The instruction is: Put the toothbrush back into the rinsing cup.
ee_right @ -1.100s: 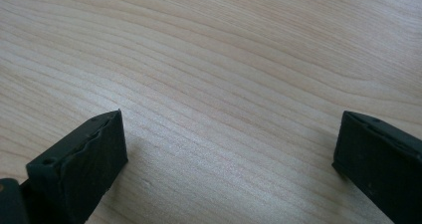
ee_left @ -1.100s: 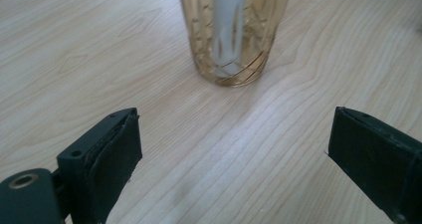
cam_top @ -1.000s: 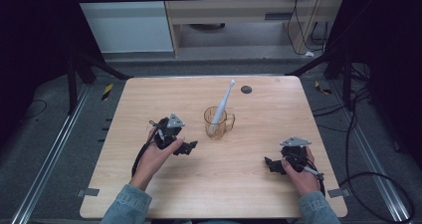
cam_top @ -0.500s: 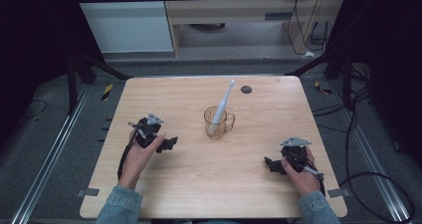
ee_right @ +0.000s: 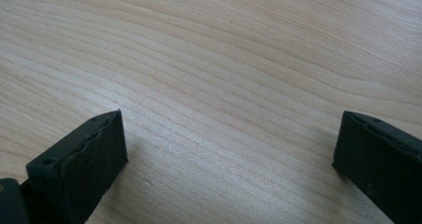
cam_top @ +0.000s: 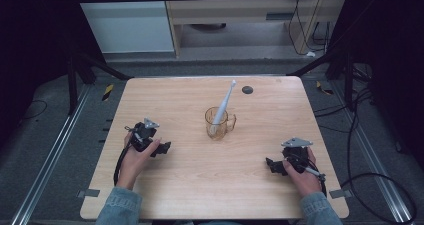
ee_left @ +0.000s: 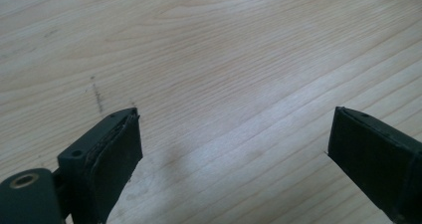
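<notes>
From the high view, the left gripper [cam_top: 161, 149] and right gripper [cam_top: 272, 166] are resting on the pale wooden table [cam_top: 190, 190], surrounded by dark floor. The amber cup [cam_top: 218, 123] is standing between them, farther off, holding a leaning toothbrush [cam_top: 223, 103]. In each gripper view, wide-spread jaws are framing bare wood grain.

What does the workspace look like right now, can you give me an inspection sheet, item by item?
Surface: wooden table, pale grain, faint scuff marks.
Job's things: toothbrush leaning, head up, in amber cup, mid-table.
Clutter: small dark round spot near far edge.
Grippers: left gripper and right gripper low over the table, jaws wide apart, holding nothing.
Cables: one trails from each gripper; more lie on the floor at right.
Surroundings: metal rails, dark frame, cabinet beyond.
</notes>
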The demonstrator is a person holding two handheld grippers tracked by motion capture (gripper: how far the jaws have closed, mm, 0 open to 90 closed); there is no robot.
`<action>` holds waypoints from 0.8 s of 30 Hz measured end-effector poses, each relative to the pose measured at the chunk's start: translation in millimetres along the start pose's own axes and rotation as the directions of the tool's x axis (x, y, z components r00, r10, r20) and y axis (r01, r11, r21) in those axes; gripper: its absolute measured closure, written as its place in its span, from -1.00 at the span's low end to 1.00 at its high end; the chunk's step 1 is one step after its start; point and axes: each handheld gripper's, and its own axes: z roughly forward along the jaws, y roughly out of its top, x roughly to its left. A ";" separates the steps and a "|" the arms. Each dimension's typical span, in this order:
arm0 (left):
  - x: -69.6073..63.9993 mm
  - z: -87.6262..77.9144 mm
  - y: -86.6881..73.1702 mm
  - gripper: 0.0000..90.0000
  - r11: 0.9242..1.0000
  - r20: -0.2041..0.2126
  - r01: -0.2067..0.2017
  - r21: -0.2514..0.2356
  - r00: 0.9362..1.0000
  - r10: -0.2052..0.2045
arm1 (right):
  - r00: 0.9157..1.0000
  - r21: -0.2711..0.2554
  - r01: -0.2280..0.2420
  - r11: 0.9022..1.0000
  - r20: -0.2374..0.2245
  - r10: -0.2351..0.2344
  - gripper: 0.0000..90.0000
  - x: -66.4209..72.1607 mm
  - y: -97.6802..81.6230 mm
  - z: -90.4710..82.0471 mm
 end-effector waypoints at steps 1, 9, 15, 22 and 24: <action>1.7 0.1 -1.1 -0.86 1.000 -0.012 -0.002 0.004 1.000 0.002 | 1.000 0.000 0.000 1.000 0.001 0.000 -0.99 0.0 0.0 0.1; 17.6 -1.1 -11.8 -0.86 0.999 -0.041 0.047 0.006 0.998 -0.046 | 1.000 0.000 0.000 1.000 0.000 0.000 -0.99 0.0 0.0 0.0; 28.5 -1.3 -18.8 -0.85 0.997 -0.062 0.072 0.011 0.996 -0.071 | 1.000 0.000 -0.002 1.000 0.000 0.002 -0.99 0.1 0.0 0.1; 35.1 2.8 -24.8 -0.85 0.997 -0.079 0.073 0.011 0.994 -0.072 | 1.000 0.000 0.000 1.000 0.001 0.000 -0.99 0.0 0.0 0.0; 35.8 4.2 -25.9 -0.85 0.997 -0.083 0.071 0.011 0.994 -0.070 | 1.000 0.000 0.000 1.000 0.000 0.000 -0.99 0.0 0.0 0.1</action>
